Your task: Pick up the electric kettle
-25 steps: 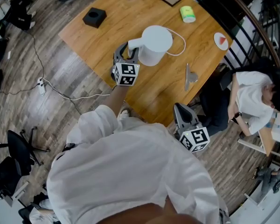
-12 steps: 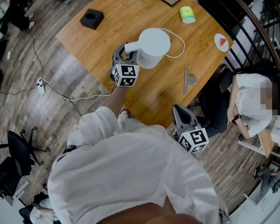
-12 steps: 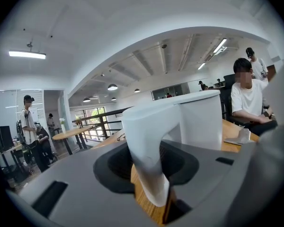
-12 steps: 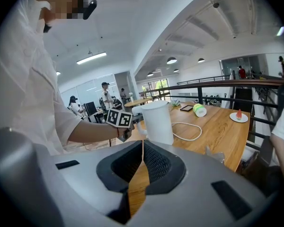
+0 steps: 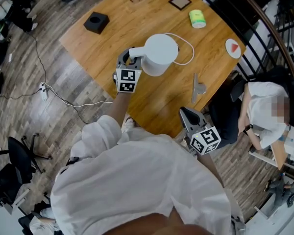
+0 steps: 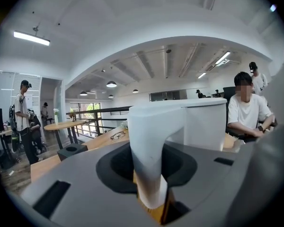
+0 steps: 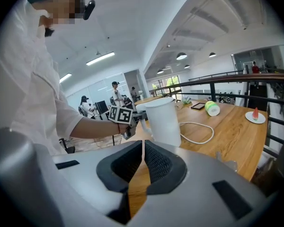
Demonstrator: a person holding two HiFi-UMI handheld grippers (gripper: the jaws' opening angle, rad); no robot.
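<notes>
The white electric kettle [image 5: 159, 55] stands upright on the wooden table [image 5: 112, 43], its handle [image 5: 136, 52] pointing to the left edge. My left gripper [image 5: 129, 58] is at that handle. In the left gripper view the handle [image 6: 149, 145] fills the gap between the jaws, which have just been closing and now press on it, with the kettle body [image 6: 203, 122] behind. My right gripper [image 5: 187, 113] hovers at the table's near edge, shut and holding nothing. In the right gripper view its pads [image 7: 154, 162] meet, and the kettle [image 7: 163, 119] stands ahead.
A white cord [image 5: 186, 48] loops from the kettle. On the table are a black box [image 5: 96, 22], a green roll [image 5: 197, 18], a dark-framed square [image 5: 180, 2], a small plate [image 5: 232, 45] and a metal piece [image 5: 198, 84]. A seated person [image 5: 269, 111] is at the right.
My left gripper's jaws have drawn in around the kettle's handle. The right gripper has shifted a little along the table's near edge. The kettle still stands on the table.
</notes>
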